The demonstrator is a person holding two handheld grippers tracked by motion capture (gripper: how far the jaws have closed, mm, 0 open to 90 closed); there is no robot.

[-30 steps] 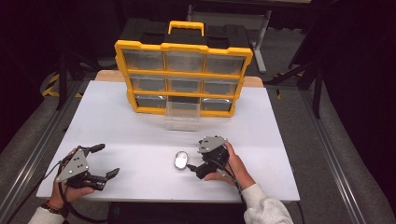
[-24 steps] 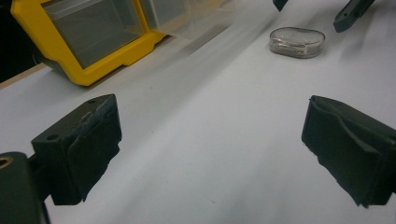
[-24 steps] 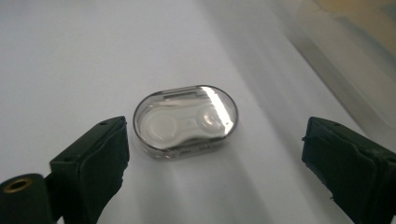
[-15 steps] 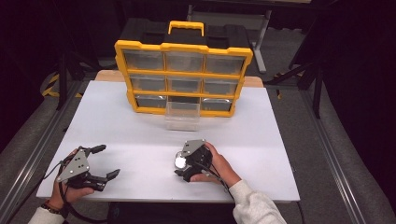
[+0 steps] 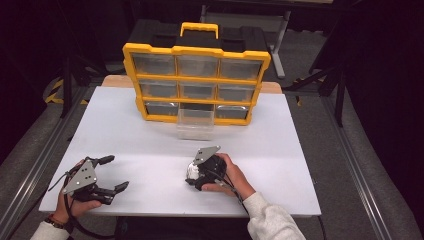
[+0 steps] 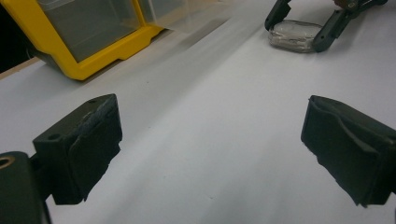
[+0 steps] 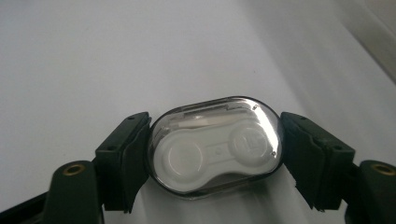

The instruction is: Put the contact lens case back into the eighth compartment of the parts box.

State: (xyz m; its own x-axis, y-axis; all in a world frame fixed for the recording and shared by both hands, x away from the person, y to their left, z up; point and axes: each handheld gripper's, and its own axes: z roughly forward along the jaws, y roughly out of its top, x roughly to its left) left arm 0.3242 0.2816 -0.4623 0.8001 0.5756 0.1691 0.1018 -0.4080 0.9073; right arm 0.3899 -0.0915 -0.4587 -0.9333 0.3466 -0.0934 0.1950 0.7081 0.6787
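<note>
Under both tools, a plain white table (image 5: 150, 145) with a strip of bare wood at its far edge; around it grey floor, dark metal stands, a black room beyond. Nearest, at the table's front edge, left gripper (image 5: 108, 173) held low in the left hand (image 5: 75, 202), jaws wide apart on nothing, bare tabletop between them in the left gripper view. Ahead of it and off to its right, right gripper (image 5: 191, 172) in the right hand (image 5: 235, 176), white sleeve (image 5: 267, 220) behind. Between its jaws, a clear oval case (image 7: 215, 145), flat on the table, white twin-well insert visible through the lid in the right gripper view; both pads touching the case's ends, clamped on it. Same case from the left gripper view as a low glassy shape (image 6: 292, 35) bracketed by the other tool's jaws, insert not readable there. Farther ahead of both tools, a clear drawer (image 5: 195, 123) pulled out and resting on the table, just in front of a yellow organizer (image 5: 196, 80) standing upright, three rows of three translucent drawers, black-and-yellow handle on top.
</note>
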